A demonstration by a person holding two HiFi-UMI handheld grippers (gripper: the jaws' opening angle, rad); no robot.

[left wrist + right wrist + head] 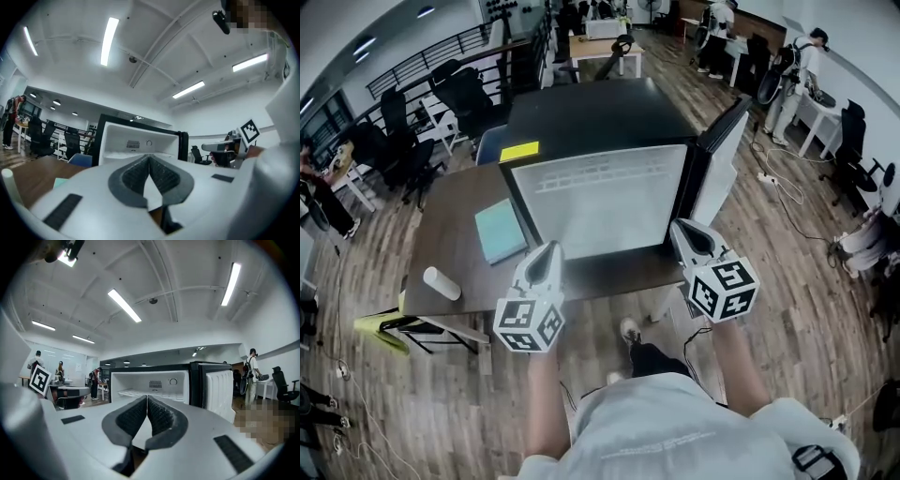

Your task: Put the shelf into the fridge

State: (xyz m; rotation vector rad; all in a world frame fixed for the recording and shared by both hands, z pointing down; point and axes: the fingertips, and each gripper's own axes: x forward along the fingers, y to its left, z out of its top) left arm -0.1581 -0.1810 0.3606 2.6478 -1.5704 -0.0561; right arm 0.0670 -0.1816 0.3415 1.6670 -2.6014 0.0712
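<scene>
Wood-plank flooring and rows of office desks and chairs spread out behind a black fridge [600, 112]. Its door [719, 155] hangs open to the right, and the white upper compartment faces the person. Both grippers hover side by side in front of that opening. The left gripper [546, 253] has its dark pads [134, 176] pressed tip to tip with nothing caught between them. The right gripper [687, 231] has its pads [161, 417] closed together the same way, empty. A pale panel [600, 216], ribbed toward the back, lies flat across the inside of the compartment. I can't tell whether that is the shelf or the compartment's own floor. Neither gripper touches it. On the brown table [450, 246] left of the fridge lie a teal pad [500, 232], a white cylinder [442, 282] and, further back, a yellow note [519, 150].
</scene>
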